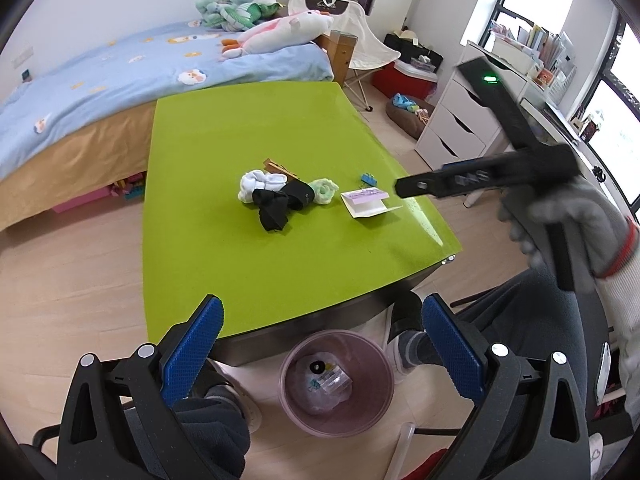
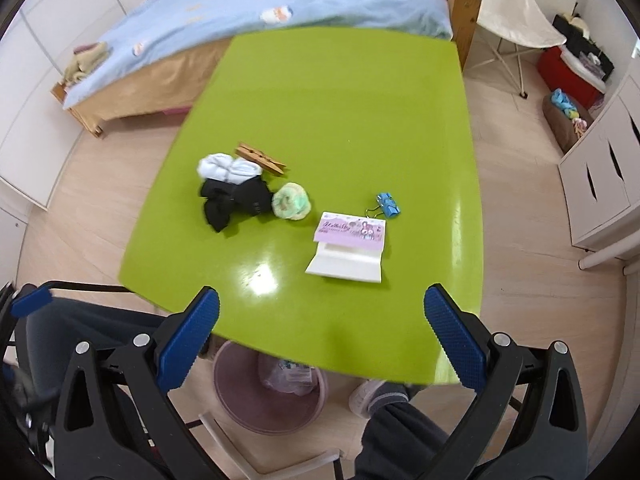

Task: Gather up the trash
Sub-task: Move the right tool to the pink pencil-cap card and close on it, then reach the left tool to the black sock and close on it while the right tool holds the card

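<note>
On the green table (image 1: 248, 128) (image 2: 344, 92) lie a folded white and purple card package (image 1: 370, 202) (image 2: 347, 246), a blue binder clip (image 1: 368, 179) (image 2: 388, 205), a wooden clothespin (image 1: 280, 169) (image 2: 260, 158), and a heap of white, black and pale green socks (image 1: 282, 194) (image 2: 244, 194). A pink trash bin (image 1: 336, 380) (image 2: 268, 392) with clear wrappers inside stands on the floor under the near table edge. My left gripper (image 1: 322, 344) hangs open above the bin, empty. My right gripper (image 2: 320, 332) is open over the near table edge, empty; it shows blurred in the left wrist view (image 1: 404, 190).
A bed with a blue cover (image 1: 120, 76) (image 2: 256, 12) runs behind the table. White drawers (image 1: 460, 120) (image 2: 604, 184) stand at the right. A folding chair (image 1: 368, 48) is at the back. The person's legs and slippered feet (image 1: 404, 348) (image 2: 376, 396) flank the bin.
</note>
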Demonstrator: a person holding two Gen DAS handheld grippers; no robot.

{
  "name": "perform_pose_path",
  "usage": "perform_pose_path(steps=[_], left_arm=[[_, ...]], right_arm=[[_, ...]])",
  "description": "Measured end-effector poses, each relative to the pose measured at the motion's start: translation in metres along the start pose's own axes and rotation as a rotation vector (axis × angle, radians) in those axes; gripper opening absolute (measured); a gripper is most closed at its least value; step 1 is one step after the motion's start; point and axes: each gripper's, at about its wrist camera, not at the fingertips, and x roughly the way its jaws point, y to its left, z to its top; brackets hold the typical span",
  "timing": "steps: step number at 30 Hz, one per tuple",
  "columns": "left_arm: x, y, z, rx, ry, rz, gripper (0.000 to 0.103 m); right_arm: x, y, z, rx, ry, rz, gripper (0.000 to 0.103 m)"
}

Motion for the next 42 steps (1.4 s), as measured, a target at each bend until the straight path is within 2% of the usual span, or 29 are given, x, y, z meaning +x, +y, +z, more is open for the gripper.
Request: perform_pose_path(steps=[8,17,19,21,23,27,30,37,42], left_arm=[[0.001,0.007,-0.001,-0.019,0.004,0.010,0.096],[0.005,0.012,-0.003,-0.038,0.011,0.011,0.096],[0.006,0.013,-0.003,-0.040,0.014,0.010,0.096],[0.007,0.015,-0.004,-0.043,0.017,0.009,0.096],[0.008,0.016,-0.004,-0.046,0.020,0.008,0.096],[0.010,0.017,-0.004,-0.050,0.023,0.005,0.096],[0.012,0.017,-0.005,-0.049,0.025,0.003,0.096],[0.015,0.015,-0.004,-0.049,0.026,-0.003,0.096],[0.018,0.013,0.000,-0.044,0.022,-0.004,0.096]], right_arm=[[0.065,-0.007,0.027,0.012,0.193,-0.057,0.100],[0.105,-0.008,0.030,0.015,0.318,-0.064,0.100],[0.110,-0.008,0.029,0.011,0.331,-0.068,0.098],[0.113,-0.010,0.029,0.014,0.341,-0.071,0.088],[0.115,-0.012,0.029,0.016,0.347,-0.080,0.086],[0.115,-0.015,0.028,0.023,0.348,-0.082,0.072],[0.115,-0.022,0.029,0.025,0.339,-0.090,0.065],[0.101,-0.028,0.025,0.025,0.274,-0.075,0.064],[0.078,-0.015,0.009,0.012,0.205,-0.052,0.064]])
